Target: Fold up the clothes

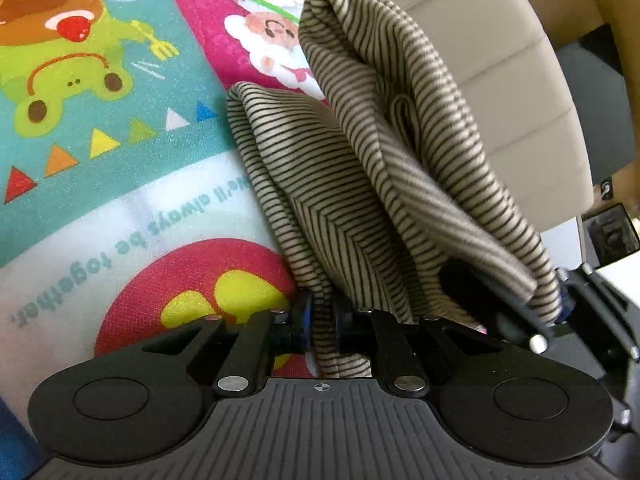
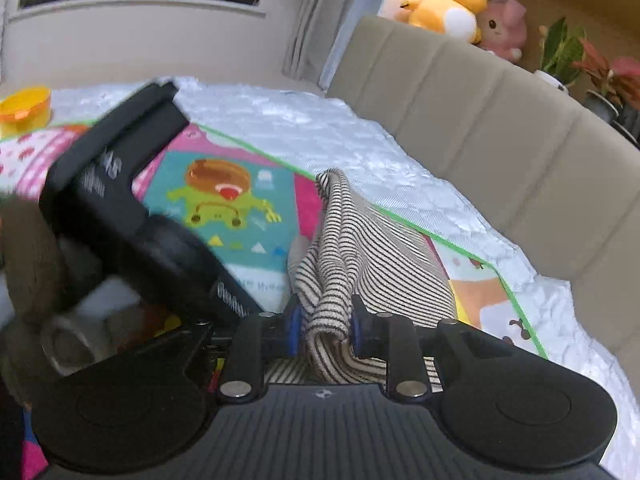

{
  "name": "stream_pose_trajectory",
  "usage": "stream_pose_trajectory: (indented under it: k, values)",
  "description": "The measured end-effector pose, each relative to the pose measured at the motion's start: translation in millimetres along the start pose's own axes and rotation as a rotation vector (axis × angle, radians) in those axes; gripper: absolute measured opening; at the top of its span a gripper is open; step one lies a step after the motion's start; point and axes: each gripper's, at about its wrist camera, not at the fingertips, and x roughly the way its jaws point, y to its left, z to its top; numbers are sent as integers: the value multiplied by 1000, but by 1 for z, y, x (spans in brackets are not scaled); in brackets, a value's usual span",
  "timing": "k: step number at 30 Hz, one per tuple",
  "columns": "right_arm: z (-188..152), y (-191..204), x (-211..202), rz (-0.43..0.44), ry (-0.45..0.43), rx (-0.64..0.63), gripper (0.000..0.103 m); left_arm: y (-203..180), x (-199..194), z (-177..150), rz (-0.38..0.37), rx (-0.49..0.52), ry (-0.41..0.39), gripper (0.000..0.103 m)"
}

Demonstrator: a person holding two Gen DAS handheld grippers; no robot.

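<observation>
Two grips are set: the left gripper [image 1: 320, 330] is clenched on one edge of the striped garment [image 1: 360, 168], the right gripper [image 2: 324, 330] on a thicker bunch of it. The garment is held bunched and partly lifted over the cartoon-print mat [image 1: 120, 140] on the bed. No flat fold is seen yet; spreading and folding are judged as left.
</observation>
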Motion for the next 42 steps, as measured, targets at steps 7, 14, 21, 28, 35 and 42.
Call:
stream_pose_trajectory:
  k: [7, 14, 21, 28, 35, 42]
  values:
    - [-9, 31, 27, -44, 26, -169, 24, 12, -50, 17, 48, -18, -162, 25]
    - [-29, 47, 23, -67, 25, -232, 24, 4, -69, 27, -53, -2, -269, 35]
    - [-25, 42, 27, -66, 21, -236, 25, -9, -40, 28, -15, 38, -257, 34]
    - [-34, 58, 32, -101, 2, -295, 28, -14, -91, 31, -164, 66, -437, 46]
    - [-29, 55, 32, -94, 3, -290, 34, -26, -35, 23, 8, 194, -289, 43]
    - [-28, 47, 14, -24, -21, -259, 72, -6, -26, 25, 22, 161, -248, 52]
